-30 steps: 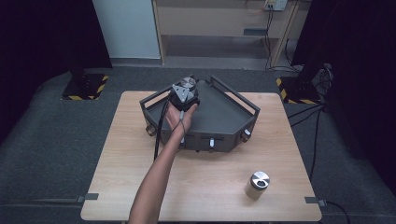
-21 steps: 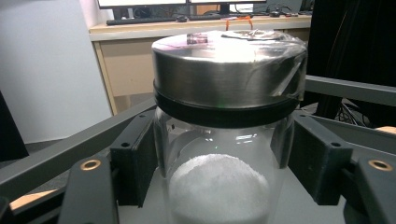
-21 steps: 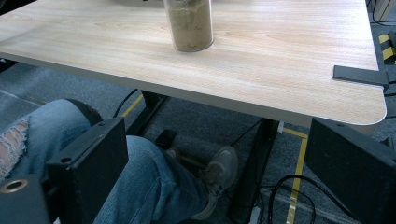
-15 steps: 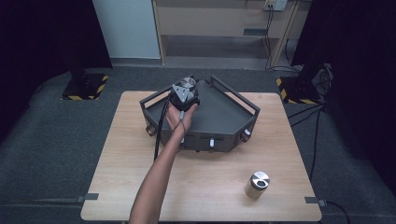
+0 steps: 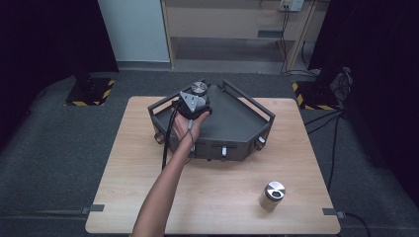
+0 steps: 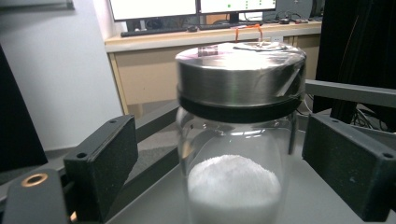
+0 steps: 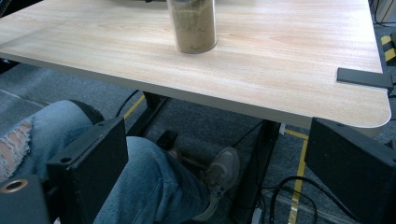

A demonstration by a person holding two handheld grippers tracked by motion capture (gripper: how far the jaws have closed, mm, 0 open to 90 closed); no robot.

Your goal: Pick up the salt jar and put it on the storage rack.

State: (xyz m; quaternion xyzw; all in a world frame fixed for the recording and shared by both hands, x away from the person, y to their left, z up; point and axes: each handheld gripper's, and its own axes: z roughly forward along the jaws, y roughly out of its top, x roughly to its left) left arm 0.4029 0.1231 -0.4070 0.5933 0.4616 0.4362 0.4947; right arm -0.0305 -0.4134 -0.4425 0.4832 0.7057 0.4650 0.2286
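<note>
A glass jar of white powder (image 6: 236,186) with a steel lid (image 6: 240,70) stands on the floor of a dark grey railed tray (image 5: 237,121). My left gripper (image 6: 224,154) is open, one jaw on each side of the jar with a gap to the glass. In the high view the left gripper (image 5: 196,98) sits over the tray's back left corner, the jar's lid (image 5: 199,88) just beyond it. A second jar, with brown powder (image 7: 192,23), stands near the table's front right, its lid (image 5: 274,189) visible from above. My right gripper (image 7: 215,158) is open below the table edge.
The wooden table (image 5: 143,163) carries the tray at its back centre. Under the table edge are the person's knees in jeans (image 7: 154,186), a shoe (image 7: 219,172) and cables. A black tab (image 7: 364,77) sits on the table's corner. A desk with monitors stands behind.
</note>
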